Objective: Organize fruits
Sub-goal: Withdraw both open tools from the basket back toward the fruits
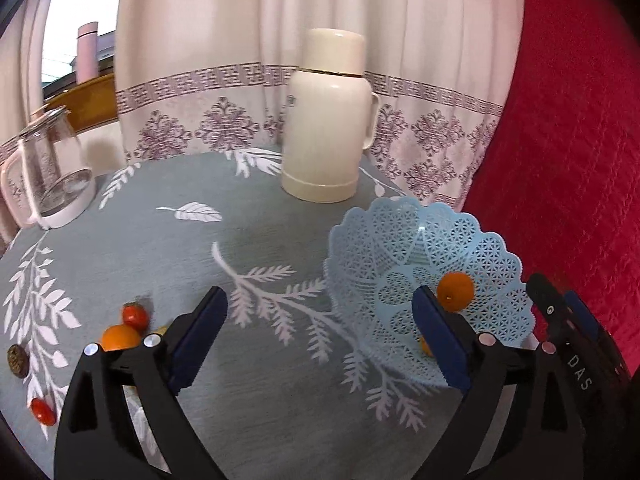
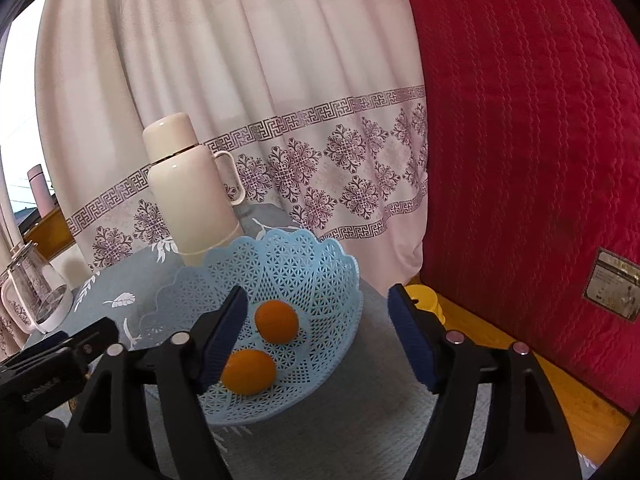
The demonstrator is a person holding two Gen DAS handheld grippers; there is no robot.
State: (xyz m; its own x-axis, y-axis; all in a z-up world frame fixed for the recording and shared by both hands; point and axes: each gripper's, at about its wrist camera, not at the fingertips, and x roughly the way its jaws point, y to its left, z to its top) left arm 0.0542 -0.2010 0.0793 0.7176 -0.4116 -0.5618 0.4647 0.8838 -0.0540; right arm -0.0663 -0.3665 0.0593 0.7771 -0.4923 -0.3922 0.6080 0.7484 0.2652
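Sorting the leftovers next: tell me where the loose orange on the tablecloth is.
In the left wrist view, the loose orange lies low on the left, just outside the left gripper, touching a small red fruit behind it, far from the blue basket.

The left gripper hides most of the lower orange.

"DAS" in white letters on right gripper body; plaque on red cushion unreadable.
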